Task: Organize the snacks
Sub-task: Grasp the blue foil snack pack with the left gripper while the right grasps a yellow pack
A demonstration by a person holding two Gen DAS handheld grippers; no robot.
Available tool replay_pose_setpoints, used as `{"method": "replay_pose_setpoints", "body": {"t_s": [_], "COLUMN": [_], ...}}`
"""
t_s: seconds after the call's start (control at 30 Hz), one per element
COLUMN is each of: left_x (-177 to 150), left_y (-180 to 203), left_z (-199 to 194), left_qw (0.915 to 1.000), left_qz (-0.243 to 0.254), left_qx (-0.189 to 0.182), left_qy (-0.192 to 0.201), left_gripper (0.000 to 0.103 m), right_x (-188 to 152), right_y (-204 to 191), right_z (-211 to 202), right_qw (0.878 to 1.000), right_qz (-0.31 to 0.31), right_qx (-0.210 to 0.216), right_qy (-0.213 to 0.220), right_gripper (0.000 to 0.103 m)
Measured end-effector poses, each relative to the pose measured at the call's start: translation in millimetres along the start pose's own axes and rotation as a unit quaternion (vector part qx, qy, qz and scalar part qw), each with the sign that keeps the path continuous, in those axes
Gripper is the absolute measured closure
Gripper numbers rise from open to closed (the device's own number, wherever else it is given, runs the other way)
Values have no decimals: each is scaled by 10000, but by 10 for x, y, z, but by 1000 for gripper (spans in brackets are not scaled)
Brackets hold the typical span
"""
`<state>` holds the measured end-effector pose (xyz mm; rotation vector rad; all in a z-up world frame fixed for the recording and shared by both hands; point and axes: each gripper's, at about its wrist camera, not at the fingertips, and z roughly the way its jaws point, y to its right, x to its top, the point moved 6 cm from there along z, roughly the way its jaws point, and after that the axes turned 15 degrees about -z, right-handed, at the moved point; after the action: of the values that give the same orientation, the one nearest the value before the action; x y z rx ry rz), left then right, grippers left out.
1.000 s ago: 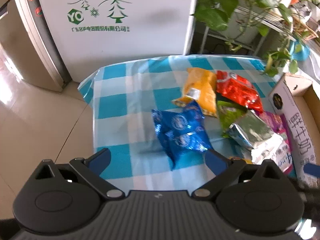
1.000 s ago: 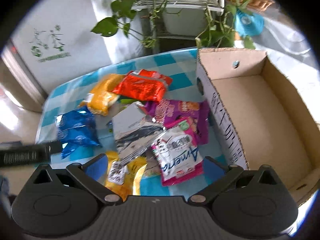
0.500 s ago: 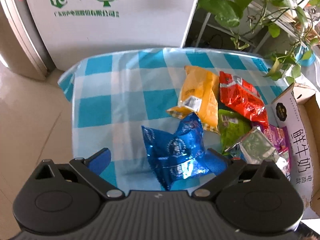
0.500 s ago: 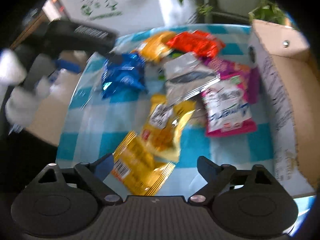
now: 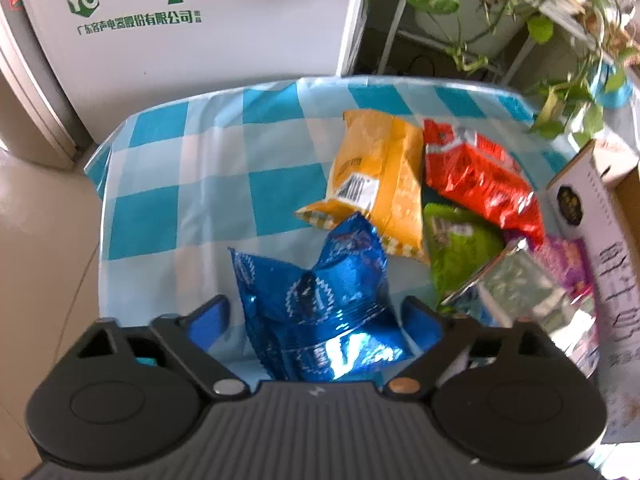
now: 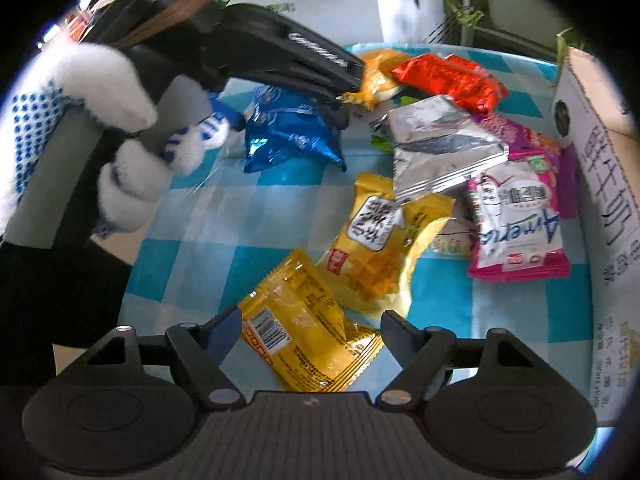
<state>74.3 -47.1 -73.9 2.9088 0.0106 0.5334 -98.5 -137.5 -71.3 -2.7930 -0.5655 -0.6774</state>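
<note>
My left gripper is open, its fingers on either side of a blue foil snack bag on the checked tablecloth; the bag also shows in the right wrist view. My right gripper is open around the near end of a yellow snack packet. A second yellow packet, a silver bag, a pink bag, a red bag, an orange bag and a green bag lie in a pile.
A cardboard box stands at the table's right side, its printed wall facing the pile. A white appliance and potted vines stand behind the table. The gloved hand with the left gripper fills the right wrist view's upper left.
My left gripper has come down and forward, so the blue bag now sits between its fingers. My right gripper has moved left and lower to straddle the yellow packet.
</note>
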Motion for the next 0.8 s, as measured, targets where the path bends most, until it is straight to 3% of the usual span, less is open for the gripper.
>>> {"method": "replay_pose_setpoints", "body": {"t_s": [0.13, 0.47, 0.7, 0.8], "left_x": [-15, 29, -35, -81], "left_y": [-84, -97, 40, 80], "left_z": [-57, -64, 32, 56], "left_qw": [9999, 9978, 9999, 9998], "left_qz": [-84, -418, -24, 152], "left_qx": [-115, -518, -139, -33], "left_qy": [-49, -70, 53, 106], "left_gripper": [19, 14, 15, 22], "right_x": [-19, 119, 191, 192], "right_y": [-102, -244, -302, -340], "right_z": [16, 68, 186, 244], "right_qw": [9994, 9994, 9991, 9984], "right_qz": [-63, -319, -405, -515], "right_qx": [323, 89, -82, -132], "right_qy": [-73, 43, -70, -167], "right_gripper": [20, 13, 13, 22]}}
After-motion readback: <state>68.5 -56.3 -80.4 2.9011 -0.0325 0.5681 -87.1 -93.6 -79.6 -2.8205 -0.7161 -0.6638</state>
